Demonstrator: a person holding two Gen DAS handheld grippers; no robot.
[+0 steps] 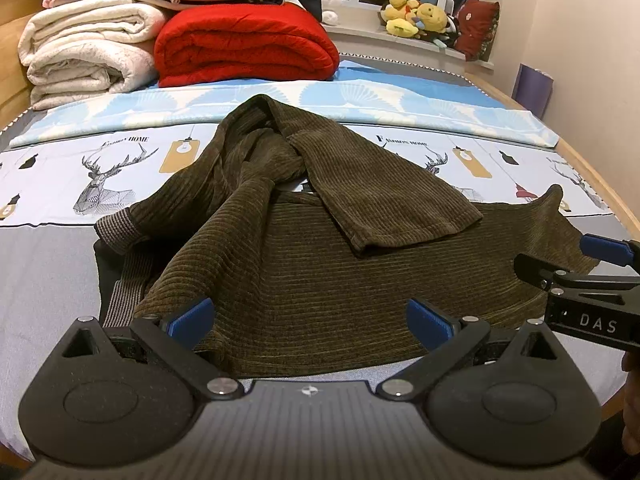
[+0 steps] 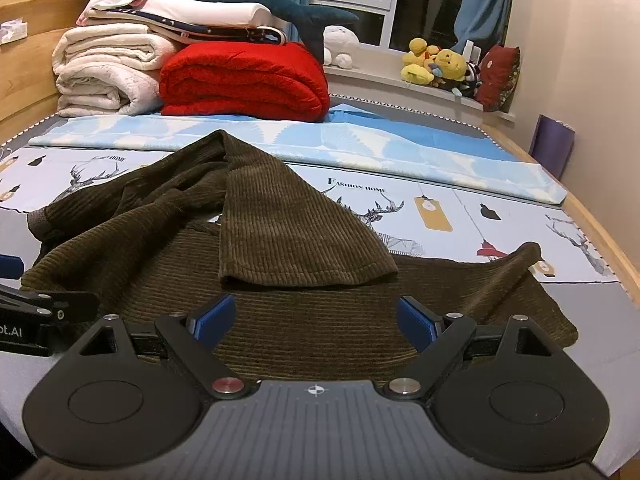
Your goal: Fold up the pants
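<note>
Left hand-held gripper [image 1: 310, 320]: jaws spread wide, nothing between the blue pads [image 1: 192, 316]. It sits over the near edge of the pants [image 1: 304, 280], toward their left half; whether the pads touch the cloth cannot be told.

Right hand-held gripper [image 2: 316, 320]: also wide, empty. It sits over the near edge further to the right, just beside the left unit, whose body shows at the left margin of the right wrist view.

Pants: dark olive-brown corduroy, lying across the near part of the bed [image 1: 48, 280]. The broad panel nearest both grippers lies fairly flat, ribs running sideways. One leg [image 2: 288, 236] is thrown back over this panel, its hem resting on top. Further back the fabric is bunched and twisted into a ridge. A ribbed grey cuff or band [image 1: 116, 228] shows at the left end, partly turned out.

Beyond: folded red blanket [image 1: 244, 46] and white blankets [image 1: 86, 52] stacked at the far side of the bed, well apart from the pants.

Progress, as judged: early. No clean fold visible; the garment is not yet spread square. Remaining: untangle and flatten legs, align them, then fold.
</note>
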